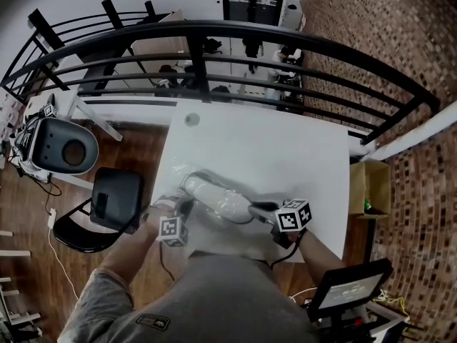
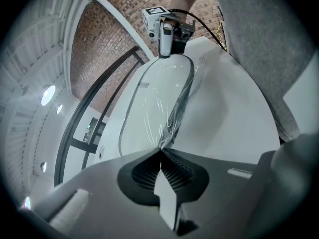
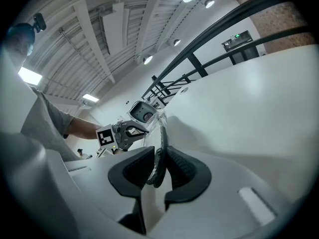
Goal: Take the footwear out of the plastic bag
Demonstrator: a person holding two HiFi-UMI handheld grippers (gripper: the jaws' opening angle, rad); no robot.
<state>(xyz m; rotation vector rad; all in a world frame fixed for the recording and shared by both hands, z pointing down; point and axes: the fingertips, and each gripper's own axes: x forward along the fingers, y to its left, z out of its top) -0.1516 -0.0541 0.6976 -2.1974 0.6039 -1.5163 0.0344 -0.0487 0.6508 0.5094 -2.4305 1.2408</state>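
A white piece of footwear (image 1: pixel 213 193) with a dark rim lies in a clear plastic bag (image 1: pixel 237 207) near the front of the white table (image 1: pixel 285 148). My left gripper (image 1: pixel 187 207) is at its left end, shut on a bunched fold of the bag (image 2: pixel 172 126), as the left gripper view (image 2: pixel 160 151) shows. The footwear (image 2: pixel 154 98) stretches away from it to my right gripper (image 2: pixel 165 54). At the right end my right gripper (image 1: pixel 255 207) has its pads pressed on the dark rim (image 3: pixel 162 143). Its view (image 3: pixel 159 166) also shows the left gripper (image 3: pixel 137 128).
A black chair (image 1: pixel 107 206) stands left of the table, with a white device (image 1: pixel 61 148) that has a round hole beyond it. A black railing (image 1: pixel 285 41) runs behind the table. A cardboard box (image 1: pixel 370 188) and a screen (image 1: pixel 350 288) sit at the right.
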